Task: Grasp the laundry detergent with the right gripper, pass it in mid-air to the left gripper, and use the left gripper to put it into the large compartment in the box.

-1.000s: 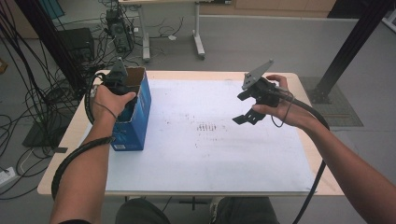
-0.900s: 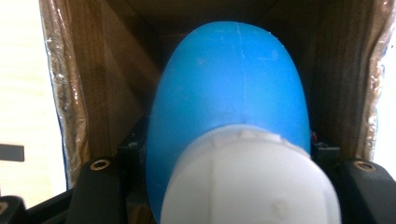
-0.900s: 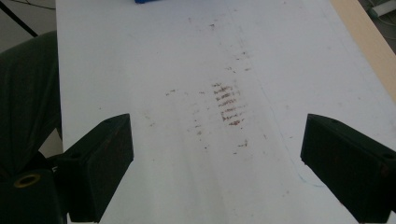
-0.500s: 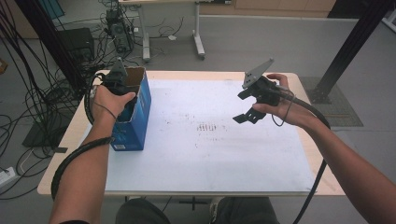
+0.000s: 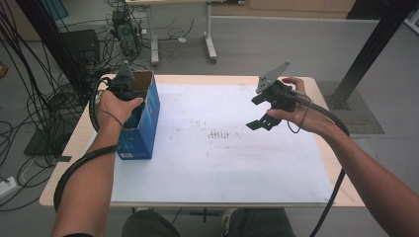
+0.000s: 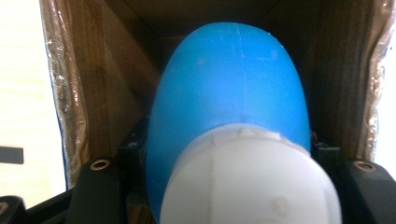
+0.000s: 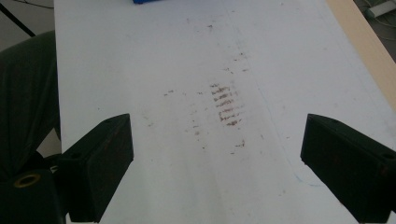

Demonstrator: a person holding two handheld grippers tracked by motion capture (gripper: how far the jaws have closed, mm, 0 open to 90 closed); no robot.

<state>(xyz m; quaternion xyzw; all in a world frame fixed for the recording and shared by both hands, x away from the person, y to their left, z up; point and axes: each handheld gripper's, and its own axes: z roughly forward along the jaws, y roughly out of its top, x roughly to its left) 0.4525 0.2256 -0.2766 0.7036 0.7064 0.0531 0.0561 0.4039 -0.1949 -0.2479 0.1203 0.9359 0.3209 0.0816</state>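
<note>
Left gripper (image 5: 129, 98), held in the left hand (image 5: 114, 106), plunged into the open top of a tall blue cardboard box (image 5: 143, 126) with a plain brown inside. Jaws closed tight on a blue plastic bottle with a white cap (image 6: 231, 140), gripped from both sides near the neck, as seen along the left gripper view: blue body running away into the box, white cap nearest the camera, brown walls (image 6: 112, 84) on either side. Bottle thus inside the box, held in the jaws, not resting loose so far as can be told. Box standing upright at the left edge of a white sheet (image 5: 222, 148) that covers a pale wooden table (image 5: 69, 153), its open top facing up.

Right gripper (image 5: 264, 122), carried in the right hand (image 5: 296, 111), raised over the right part of the sheet, well apart from the box. Jaws spread wide with nothing between them; in the right gripper view only the bare white sheet with a patch of brown smudges (image 7: 226, 105) in the gap. Grey three-cornered plate (image 5: 272, 76) tilted up on top of that gripper, black cable (image 5: 331, 126) trailing back along the forearm.

Beyond the table, grey floor (image 5: 276, 44) with tangled black cables (image 5: 34, 94) at the left and a second table's legs (image 5: 210, 34) farther back.
</note>
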